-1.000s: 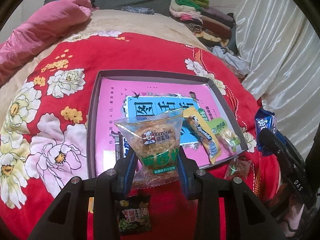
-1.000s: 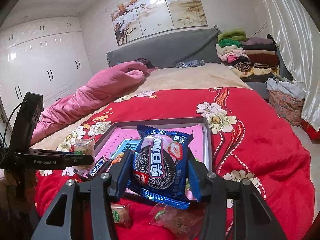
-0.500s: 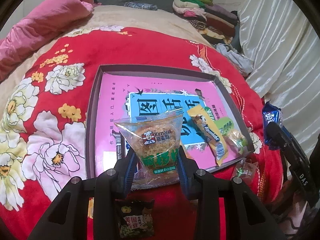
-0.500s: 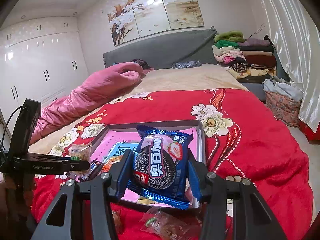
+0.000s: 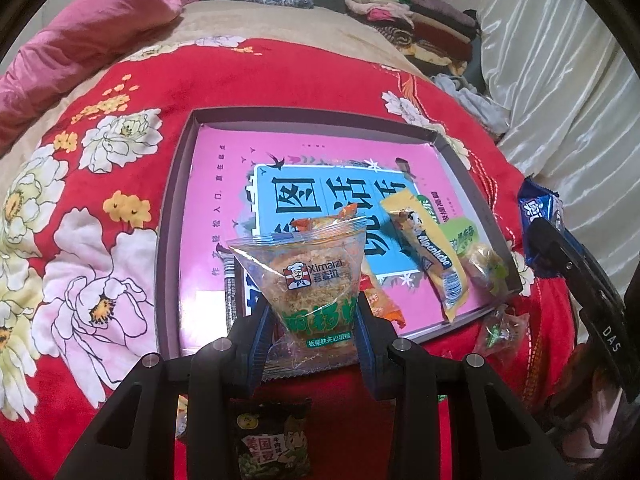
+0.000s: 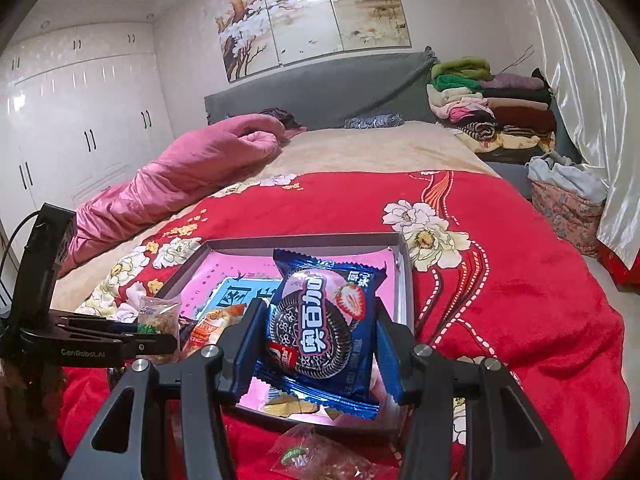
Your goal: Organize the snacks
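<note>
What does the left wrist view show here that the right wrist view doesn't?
Only the left wrist view shows the dark green bean packet on the red blanket below the left gripper, and the yellow Alpenliebe stick in the tray. Only the right wrist view shows the white wardrobe and wall paintings. Both show the grey-rimmed pink tray, the clear Ximaizi cake pack clamped in the left gripper, and the blue strawberry Oreo pack clamped in the right gripper.
</note>
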The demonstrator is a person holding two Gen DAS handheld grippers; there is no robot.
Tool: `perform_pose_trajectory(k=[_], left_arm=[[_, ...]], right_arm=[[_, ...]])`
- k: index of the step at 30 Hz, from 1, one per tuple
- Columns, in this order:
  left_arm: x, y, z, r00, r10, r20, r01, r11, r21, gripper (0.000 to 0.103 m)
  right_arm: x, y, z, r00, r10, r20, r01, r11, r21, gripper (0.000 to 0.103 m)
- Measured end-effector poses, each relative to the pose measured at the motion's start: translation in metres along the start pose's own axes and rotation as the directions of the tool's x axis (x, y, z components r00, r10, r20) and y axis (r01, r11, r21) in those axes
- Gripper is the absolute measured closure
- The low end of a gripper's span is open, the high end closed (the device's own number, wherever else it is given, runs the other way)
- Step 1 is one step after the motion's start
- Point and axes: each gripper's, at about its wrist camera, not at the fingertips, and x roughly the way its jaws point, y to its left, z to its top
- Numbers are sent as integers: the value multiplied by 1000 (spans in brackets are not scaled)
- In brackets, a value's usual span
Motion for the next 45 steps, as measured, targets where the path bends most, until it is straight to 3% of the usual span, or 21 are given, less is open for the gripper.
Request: perform_pose_trajectory(k=[45], left_arm=[[15, -20, 4, 1000, -18, -24, 19, 1000, 16, 63]], right_arm=[[46, 8, -17, 987, 23, -157, -30, 999, -41, 51]])
